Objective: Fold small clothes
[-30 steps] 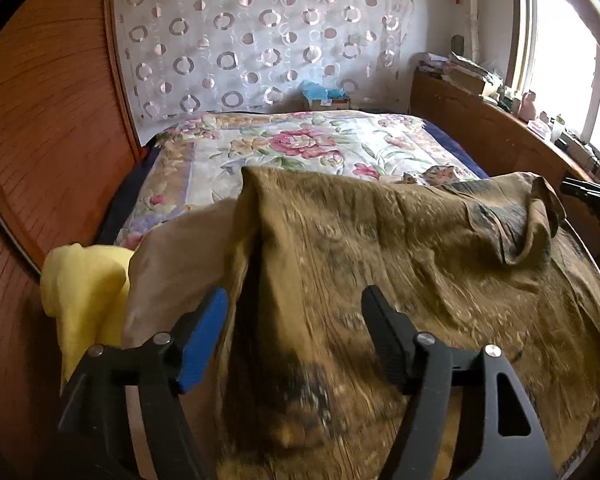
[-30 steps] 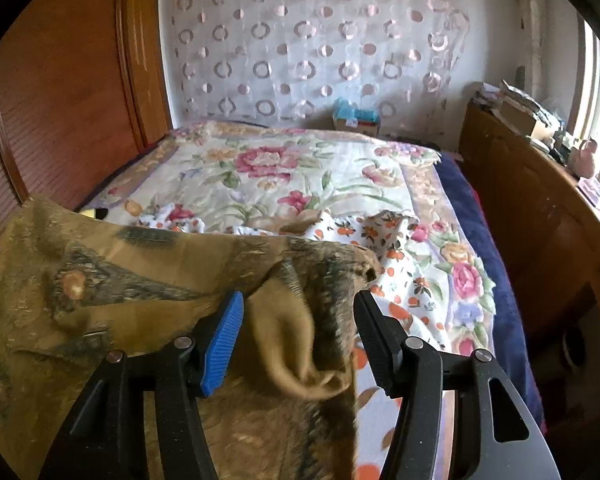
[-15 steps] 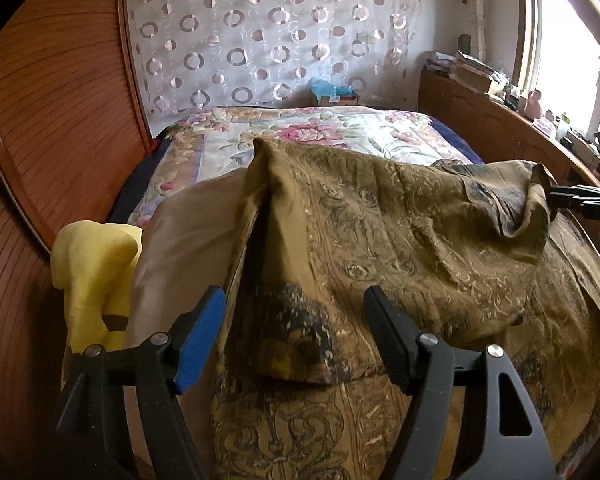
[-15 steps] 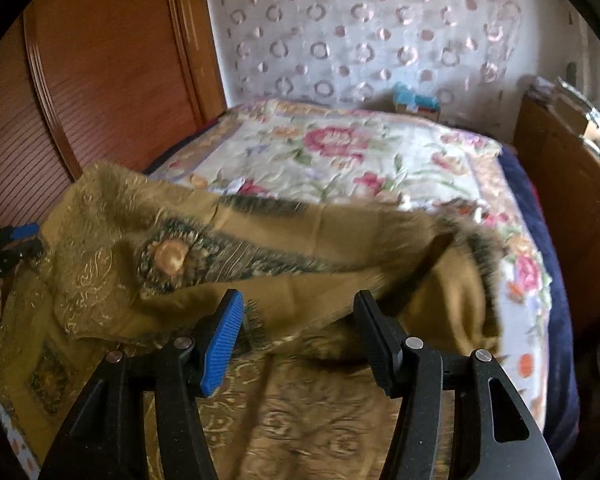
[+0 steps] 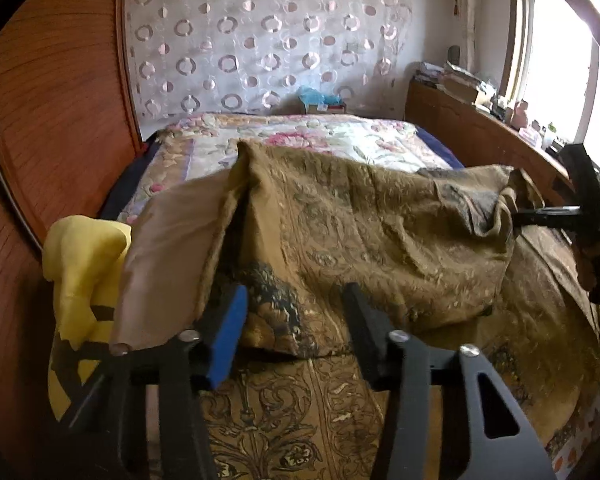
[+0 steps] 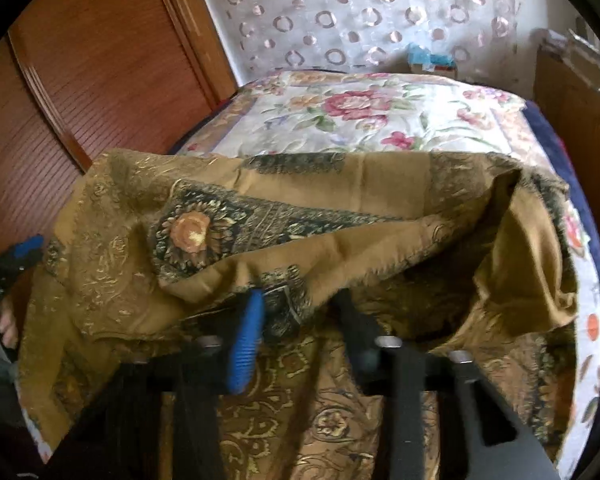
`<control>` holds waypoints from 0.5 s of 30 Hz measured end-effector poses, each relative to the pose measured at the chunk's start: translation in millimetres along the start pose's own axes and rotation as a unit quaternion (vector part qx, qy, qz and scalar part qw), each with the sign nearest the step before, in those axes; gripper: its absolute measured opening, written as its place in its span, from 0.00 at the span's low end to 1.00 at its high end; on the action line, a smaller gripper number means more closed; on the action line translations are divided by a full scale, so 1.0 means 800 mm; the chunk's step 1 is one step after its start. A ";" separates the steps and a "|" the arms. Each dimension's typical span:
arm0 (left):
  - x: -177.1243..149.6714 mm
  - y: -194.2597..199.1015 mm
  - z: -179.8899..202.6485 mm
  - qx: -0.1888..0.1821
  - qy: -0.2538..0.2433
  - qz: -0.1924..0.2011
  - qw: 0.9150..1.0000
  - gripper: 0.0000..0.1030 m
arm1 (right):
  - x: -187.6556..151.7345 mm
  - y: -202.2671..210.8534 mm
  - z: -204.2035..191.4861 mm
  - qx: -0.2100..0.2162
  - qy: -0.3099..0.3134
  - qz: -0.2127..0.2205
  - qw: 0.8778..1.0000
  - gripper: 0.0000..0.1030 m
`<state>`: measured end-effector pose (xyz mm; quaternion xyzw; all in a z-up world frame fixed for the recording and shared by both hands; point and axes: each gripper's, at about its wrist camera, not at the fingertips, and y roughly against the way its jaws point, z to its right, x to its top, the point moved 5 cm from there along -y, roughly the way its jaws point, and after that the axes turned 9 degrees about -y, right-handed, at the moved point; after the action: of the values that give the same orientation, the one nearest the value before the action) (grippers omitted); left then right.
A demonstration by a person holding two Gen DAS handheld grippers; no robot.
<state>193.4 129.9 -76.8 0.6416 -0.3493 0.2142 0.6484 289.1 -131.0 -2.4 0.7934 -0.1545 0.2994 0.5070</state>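
Note:
A brown-gold patterned cloth (image 5: 380, 240) lies on the bed, its far half folded back over the near half. It also fills the right wrist view (image 6: 300, 240). My left gripper (image 5: 296, 320) stands with its jaws apart, cloth draped over and between the fingers; the blue pad (image 5: 224, 340) shows under the pale underside. My right gripper (image 6: 300, 320) also has its jaws apart with cloth edge lying over the tips. The right gripper appears at the right edge of the left wrist view (image 5: 572, 212), against the cloth's corner.
A floral bedspread (image 5: 320, 140) covers the bed. A yellow garment (image 5: 80, 272) lies at the left bed edge. Wooden wardrobe doors (image 6: 100, 80) stand on the left, a wooden ledge with clutter (image 5: 480, 112) on the right, a curtain (image 5: 260, 32) behind.
Both grippers have carried the cloth's far edge toward me, so the fold now lies lower over the near half. The right gripper has swung left.

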 end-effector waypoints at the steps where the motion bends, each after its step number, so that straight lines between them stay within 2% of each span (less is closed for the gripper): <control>1: -0.001 -0.002 0.001 0.002 -0.002 -0.003 1.000 0.43 | 0.000 0.000 0.001 0.012 0.000 -0.002 1.000 0.09; 5: -0.003 -0.007 -0.001 0.009 -0.002 -0.014 1.000 0.43 | -0.003 0.028 -0.005 0.037 0.013 0.036 0.999 0.04; 8: -0.005 -0.009 -0.012 0.032 0.006 -0.019 0.999 0.43 | -0.008 0.061 -0.008 0.032 0.027 0.071 0.997 0.03; 10: -0.006 -0.009 -0.017 0.023 0.015 -0.016 0.999 0.43 | -0.021 0.078 -0.006 0.028 0.026 0.083 0.996 0.03; 13: -0.005 -0.008 -0.019 0.020 0.015 -0.013 1.000 0.43 | -0.053 0.086 -0.003 0.021 0.014 0.080 0.996 0.03; 15: -0.005 -0.008 -0.016 0.019 0.010 -0.014 1.000 0.43 | -0.075 0.082 -0.002 0.012 0.005 0.063 0.998 0.03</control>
<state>197.6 143.0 -82.8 0.6567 -0.3295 0.2183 0.6423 206.5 -161.7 6.7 0.7863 -0.1981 0.3367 0.4787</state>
